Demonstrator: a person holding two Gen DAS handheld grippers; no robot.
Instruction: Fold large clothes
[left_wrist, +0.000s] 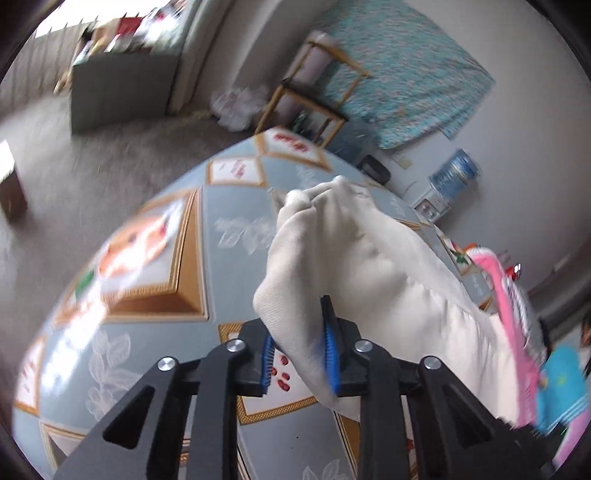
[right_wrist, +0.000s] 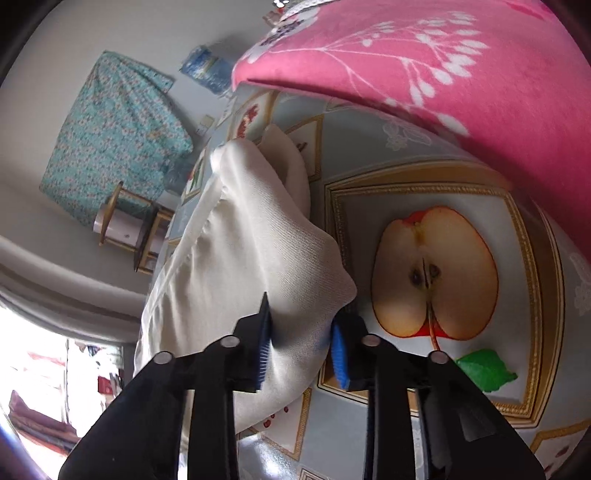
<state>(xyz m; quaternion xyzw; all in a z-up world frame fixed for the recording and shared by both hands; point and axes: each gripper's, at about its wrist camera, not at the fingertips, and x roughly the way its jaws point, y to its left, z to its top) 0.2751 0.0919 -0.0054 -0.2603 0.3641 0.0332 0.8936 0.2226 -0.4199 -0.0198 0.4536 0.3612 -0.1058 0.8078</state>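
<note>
While both claws hang above the worktop (left_wrist: 229, 266), each grips the same cream garment (left_wrist: 354, 258). The left claw (left_wrist: 299, 354) clenches a bunched edge between its blue pads (left_wrist: 330, 354), and the cloth trails away over the fruit-patterned cover toward a pink blanket (left_wrist: 498, 295). The right claw (right_wrist: 301, 354) pinches another edge of the garment (right_wrist: 236, 251), lifted just beside the printed apple half (right_wrist: 436, 273), with the pink blanket (right_wrist: 443, 66) beyond.
</note>
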